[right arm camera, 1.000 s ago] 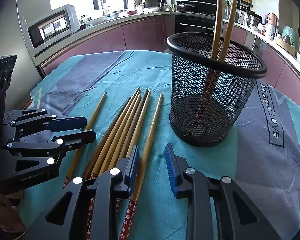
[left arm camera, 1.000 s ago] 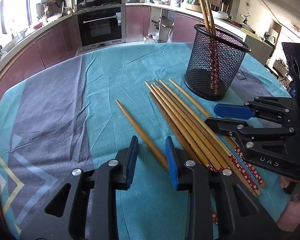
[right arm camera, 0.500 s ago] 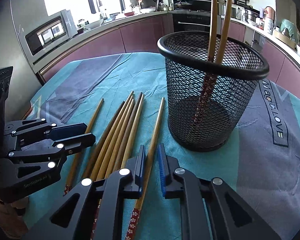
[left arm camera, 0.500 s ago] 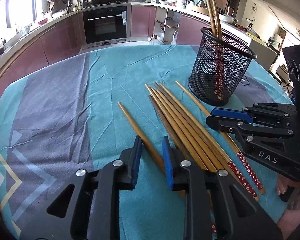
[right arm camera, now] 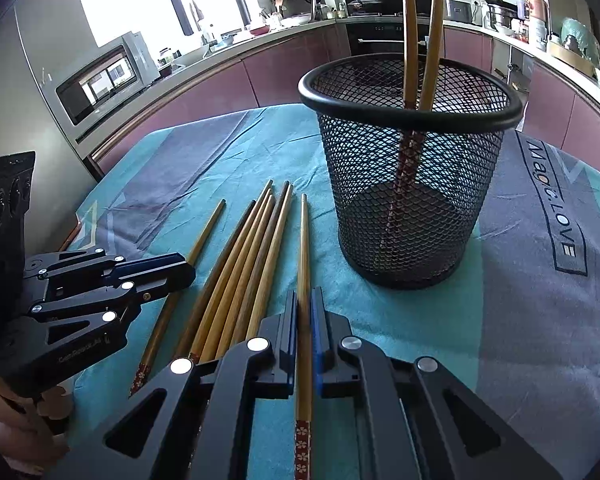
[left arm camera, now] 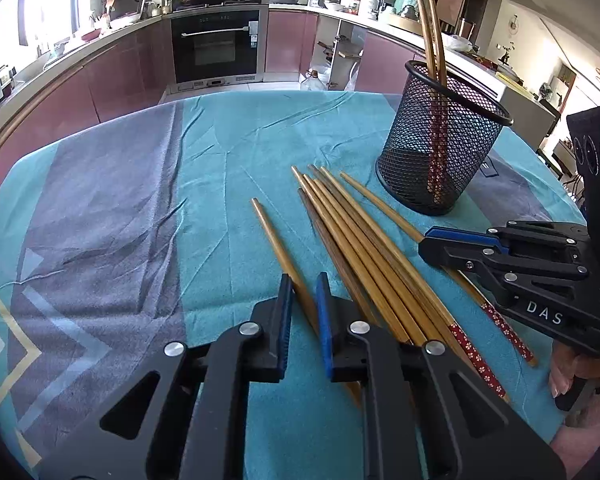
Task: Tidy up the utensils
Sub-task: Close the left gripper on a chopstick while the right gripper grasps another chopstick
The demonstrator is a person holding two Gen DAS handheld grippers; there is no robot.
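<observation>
Several wooden chopsticks (left arm camera: 360, 240) lie side by side on the teal cloth (left arm camera: 220, 152). A black mesh holder (left arm camera: 440, 148) stands behind them with two chopsticks upright in it. My left gripper (left arm camera: 302, 292) is nearly shut around the leftmost single chopstick (left arm camera: 272, 236), which lies between its pads on the cloth. My right gripper (right arm camera: 303, 304) is shut on the rightmost chopstick (right arm camera: 303, 248), next to the holder (right arm camera: 412, 176). The right gripper also shows in the left wrist view (left arm camera: 440, 242), the left gripper in the right wrist view (right arm camera: 176, 272).
The table is round, with its edge close behind the grippers. Kitchen counters, an oven (left arm camera: 216, 44) and a microwave (right arm camera: 104, 80) ring the room beyond the table. Grey bands cross the cloth at left and right.
Both grippers have moved forward and closed: the right one from open to shut on the rightmost chopstick, the left one from open to nearly shut around the leftmost chopstick.
</observation>
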